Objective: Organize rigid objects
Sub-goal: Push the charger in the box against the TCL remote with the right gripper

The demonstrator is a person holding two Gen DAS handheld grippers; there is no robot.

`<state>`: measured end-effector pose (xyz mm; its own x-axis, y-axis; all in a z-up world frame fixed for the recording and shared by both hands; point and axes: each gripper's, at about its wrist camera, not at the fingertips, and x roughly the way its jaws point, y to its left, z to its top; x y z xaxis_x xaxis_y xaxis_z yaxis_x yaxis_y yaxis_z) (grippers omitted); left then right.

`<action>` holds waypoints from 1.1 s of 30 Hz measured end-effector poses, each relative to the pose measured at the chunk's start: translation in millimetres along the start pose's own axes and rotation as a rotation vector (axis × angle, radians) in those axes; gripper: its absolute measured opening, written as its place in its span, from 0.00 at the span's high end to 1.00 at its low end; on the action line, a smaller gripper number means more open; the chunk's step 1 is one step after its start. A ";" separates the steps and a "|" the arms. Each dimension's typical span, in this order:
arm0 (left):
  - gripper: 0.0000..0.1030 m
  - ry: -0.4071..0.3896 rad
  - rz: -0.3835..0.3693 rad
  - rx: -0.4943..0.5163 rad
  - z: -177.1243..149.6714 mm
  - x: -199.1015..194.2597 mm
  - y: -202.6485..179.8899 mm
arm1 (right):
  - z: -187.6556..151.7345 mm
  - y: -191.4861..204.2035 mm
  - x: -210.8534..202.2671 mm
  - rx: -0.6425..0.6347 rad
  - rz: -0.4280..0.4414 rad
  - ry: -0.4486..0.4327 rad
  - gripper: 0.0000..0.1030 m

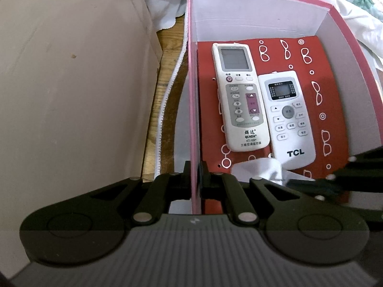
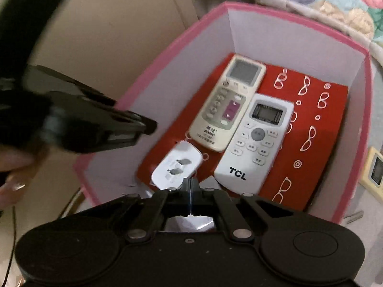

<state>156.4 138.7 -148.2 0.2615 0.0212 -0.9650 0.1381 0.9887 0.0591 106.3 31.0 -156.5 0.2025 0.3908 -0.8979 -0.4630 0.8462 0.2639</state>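
Note:
A pink box (image 1: 195,71) with white inner walls holds a red case with glasses prints (image 1: 311,55), a cream remote (image 1: 239,95) and a white TCL remote (image 1: 289,119). My left gripper (image 1: 195,174) is shut on the box's left wall. In the right wrist view the box (image 2: 167,55) holds the cream remote (image 2: 227,105), the TCL remote (image 2: 253,143) and a white plug adapter (image 2: 177,165). My right gripper (image 2: 190,186) is shut, apparently on a clear plastic piece at the adapter's near end. The adapter also shows in the left wrist view (image 1: 261,167).
A beige panel (image 1: 71,83) stands left of the box, with a wooden strip (image 1: 165,71) between. White cloth and a floral quilt (image 2: 335,7) lie behind. A yellow device (image 2: 375,169) lies right of the box. The left gripper (image 2: 95,122) shows blurred at the box's left wall.

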 end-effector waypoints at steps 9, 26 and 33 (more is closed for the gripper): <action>0.95 -0.004 -0.008 -0.010 -0.8 -1.2 2.5 | -16.1 -5.8 3.6 0.063 0.230 -0.015 0.92; 0.95 -0.002 0.011 -0.012 0.7 -2.8 -1.0 | -80.3 -92.1 -136.8 0.140 0.182 -0.289 0.76; 0.95 -0.002 0.006 -0.031 -0.2 -2.5 1.1 | -98.5 -120.6 -120.0 0.093 0.028 -0.282 0.54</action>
<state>155.7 139.7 -145.8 0.2641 0.0265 -0.9641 0.1071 0.9926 0.0566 52.9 -153.6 -115.2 0.4285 0.4883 -0.7602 -0.3932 0.8583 0.3297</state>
